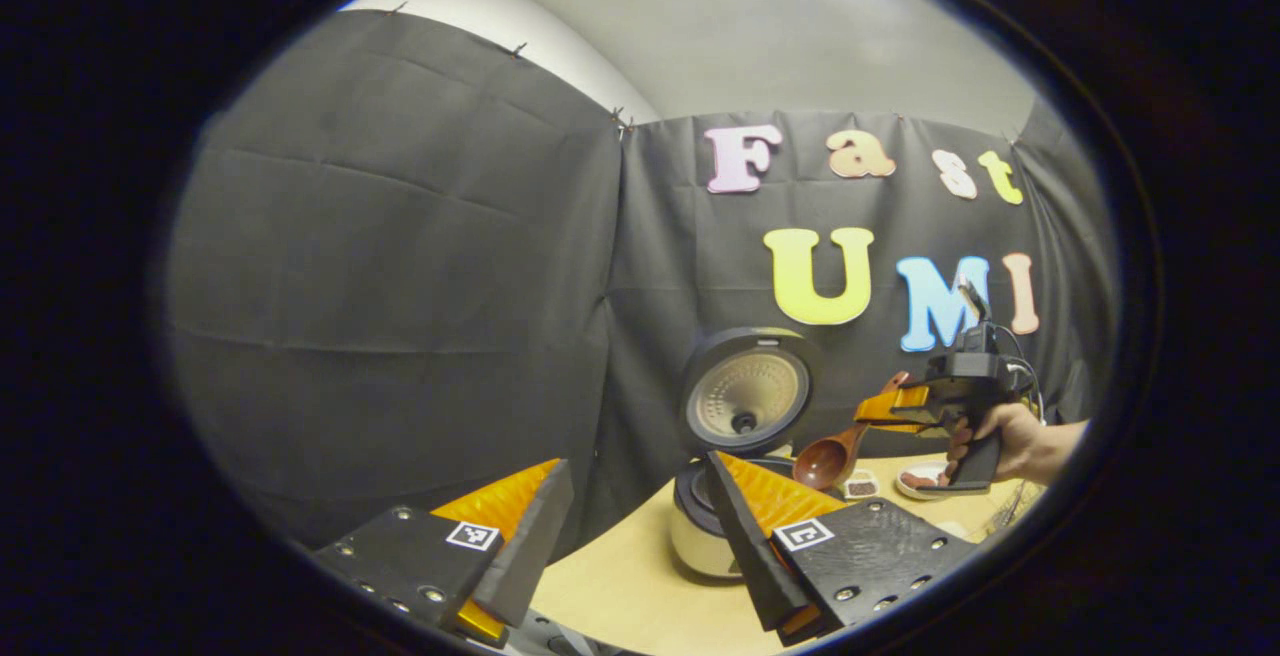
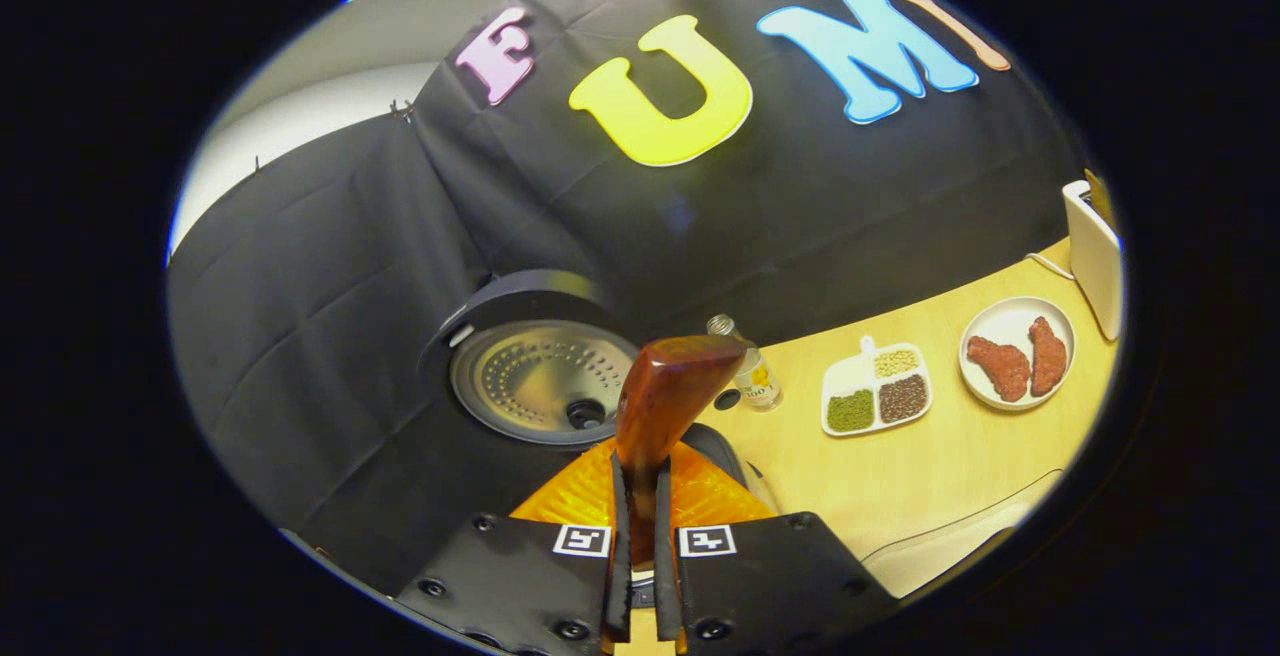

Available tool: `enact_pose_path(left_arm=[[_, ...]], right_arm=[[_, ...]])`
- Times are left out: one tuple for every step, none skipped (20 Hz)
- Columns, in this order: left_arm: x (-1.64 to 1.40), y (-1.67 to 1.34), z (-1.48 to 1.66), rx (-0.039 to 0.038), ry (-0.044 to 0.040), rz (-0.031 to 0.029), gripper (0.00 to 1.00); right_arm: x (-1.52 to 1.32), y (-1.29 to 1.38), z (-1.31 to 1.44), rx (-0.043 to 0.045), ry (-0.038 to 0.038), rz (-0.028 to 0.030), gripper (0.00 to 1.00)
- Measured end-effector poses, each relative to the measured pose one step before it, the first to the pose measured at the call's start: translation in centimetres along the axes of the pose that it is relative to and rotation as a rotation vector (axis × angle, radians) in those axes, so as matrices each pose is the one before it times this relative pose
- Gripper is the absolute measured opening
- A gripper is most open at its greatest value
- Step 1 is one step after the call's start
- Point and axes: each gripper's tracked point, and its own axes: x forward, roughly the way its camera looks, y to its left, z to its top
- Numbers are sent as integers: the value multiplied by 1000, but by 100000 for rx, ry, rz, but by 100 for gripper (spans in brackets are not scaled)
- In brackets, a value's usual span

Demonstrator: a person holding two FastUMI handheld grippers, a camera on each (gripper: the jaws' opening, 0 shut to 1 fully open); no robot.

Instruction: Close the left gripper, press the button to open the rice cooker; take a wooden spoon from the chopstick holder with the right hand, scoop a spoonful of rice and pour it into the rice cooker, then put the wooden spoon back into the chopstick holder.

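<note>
The rice cooker (image 1: 700, 536) stands on the wooden table with its lid (image 1: 745, 401) swung up. In the left gripper view my left gripper (image 1: 636, 463) hangs open and empty just in front of the cooker. Farther right, a hand holds my right gripper (image 1: 890, 406), shut on the handle of the wooden spoon (image 1: 828, 458). The spoon's bowl hovers just right of the cooker's opening. In the right gripper view the right gripper (image 2: 640, 466) clamps the spoon (image 2: 665, 391), which points up and forward, with the open lid (image 2: 540, 376) to its left. I cannot tell whether the spoon holds anything.
On the table (image 2: 960, 466) to the right stand a small bottle (image 2: 752, 376), a divided dish (image 2: 878, 391) of grains and beans, and a plate (image 2: 1015, 351) with two reddish pieces. A white container (image 2: 1093, 246) stands at the far right edge.
</note>
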Motion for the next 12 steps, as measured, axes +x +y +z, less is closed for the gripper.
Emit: enact_pose_path(left_arm=[[180,-580,389,10,-252,-1048,82],[282,-591,230,-207,-257,-1129,82],[359,-573,-99,-263,-137,-1214,82],[217,-520,-1,-212,-197,-1225,82],[-75,-534,-80,-33,-96,-1239,82],[193,-618,66,-98,56,-1274,82],[166,-513,69,-164,13,-1327,82],[217,-607,173,-195,-239,-1311,82],[247,-669,231,-143,-347,-1273,82],[175,-676,169,-55,-414,-1202,82],[106,-533,-8,-78,-332,-1180,82],[157,-697,177,-179,-236,-1252,82]], right_arm=[[-878,-369,652,800,-1366,-767,7],[-724,-609,746,421,-1391,-681,11],[-641,-468,507,264,-1298,-863,11],[-784,-625,628,-25,-1237,-1106,11],[-669,-907,618,-328,-1219,-1390,11],[-559,-892,608,-425,-1335,-1636,11],[-737,-981,700,-585,-1393,-1692,11],[-776,-948,579,-535,-1435,-1770,11],[-695,-1034,657,-297,-1415,-1895,11],[-730,-873,668,-194,-1356,-1707,11],[-764,-1061,673,-37,-1237,-1843,11],[-873,-991,726,-259,-1434,-2073,11]])
